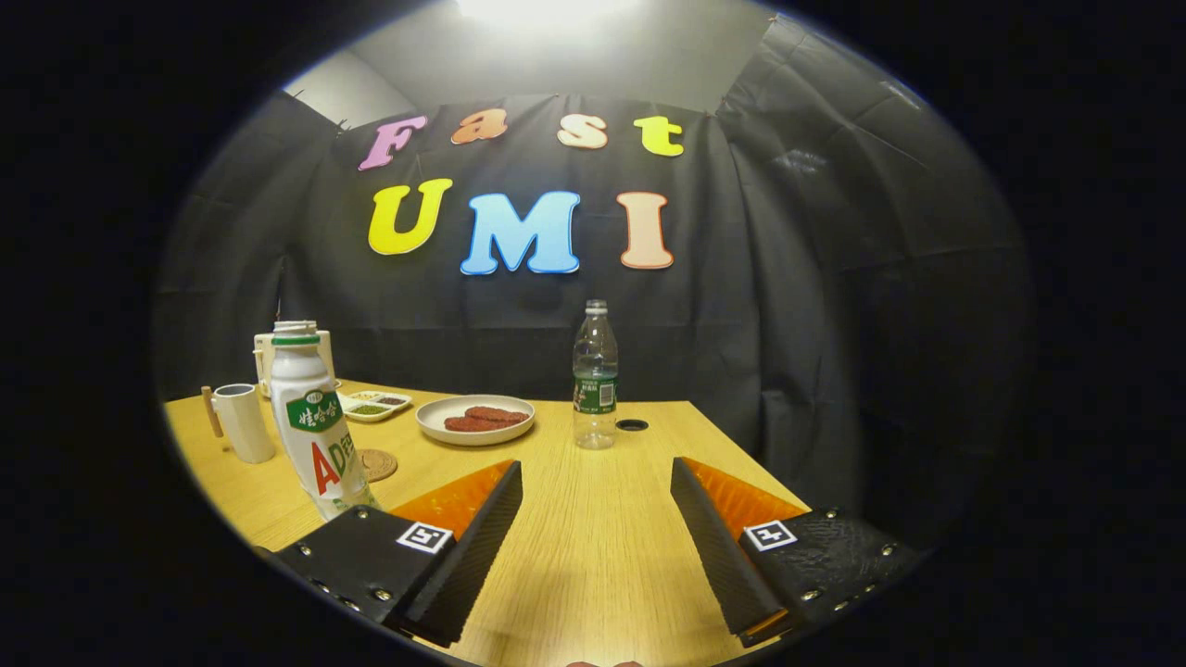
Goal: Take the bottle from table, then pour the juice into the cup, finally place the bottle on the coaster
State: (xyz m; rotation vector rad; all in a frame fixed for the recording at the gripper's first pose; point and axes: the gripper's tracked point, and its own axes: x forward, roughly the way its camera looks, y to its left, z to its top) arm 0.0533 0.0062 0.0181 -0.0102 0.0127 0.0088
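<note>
A white juice bottle (313,421) with a green band and no cap stands upright on the wooden table (593,556), just left of my left finger. A white cup (243,421) with a wooden handle stands behind and left of it. A round woven coaster (378,464) lies flat just right of the bottle's base. My gripper (595,477) is open, its fingers wide apart over bare table, with nothing between them.
A clear water bottle (595,375) stands beyond the fingers, a small dark hole (632,425) in the table beside it. A white plate (475,420) with reddish food and a small sauce dish (375,406) lie further left. A white appliance (264,357) stands behind the juice bottle.
</note>
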